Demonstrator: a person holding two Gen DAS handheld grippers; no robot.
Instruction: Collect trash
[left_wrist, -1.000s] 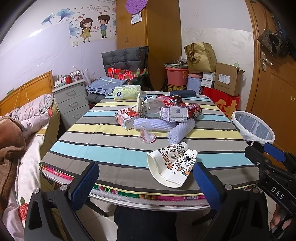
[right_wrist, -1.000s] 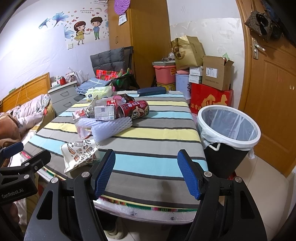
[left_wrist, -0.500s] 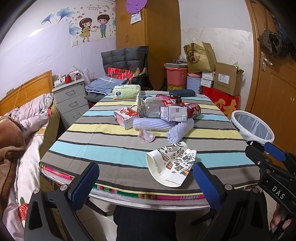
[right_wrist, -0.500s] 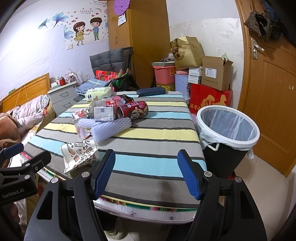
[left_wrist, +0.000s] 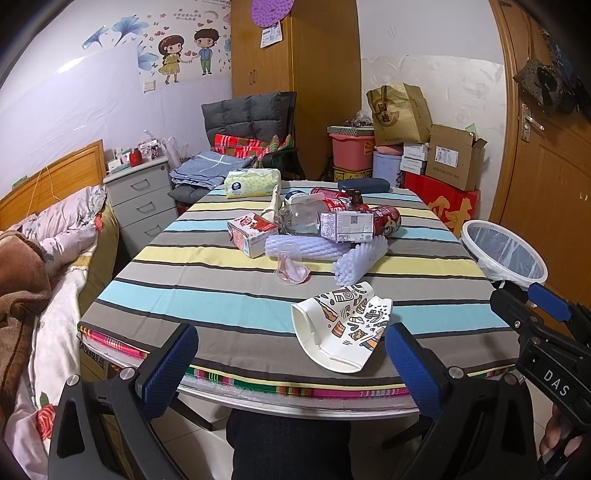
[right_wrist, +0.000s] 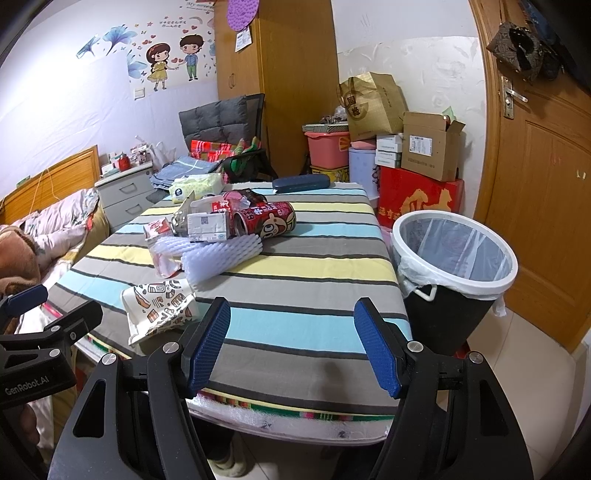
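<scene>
Both grippers, left gripper (left_wrist: 291, 365) and right gripper (right_wrist: 291, 347), hang with fingers spread wide, holding nothing, at the striped table's (left_wrist: 207, 291) near edge. Just ahead of the left one lies a crushed paper cup (left_wrist: 343, 328) on its side, mouth toward the near-left. Beyond it sits a trash pile with a red can (right_wrist: 266, 221) lying crosswise. A lined bin (right_wrist: 454, 273) stands right of the table.

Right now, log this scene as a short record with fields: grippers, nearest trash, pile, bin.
left gripper: open, empty, at the near table edge
right gripper: open, empty
nearest trash: crushed paper cup, lying near the table edge
pile: red can, white carton, foam netting, mid-table
bin: lined, beside the table's right side, no trash visible inside
</scene>
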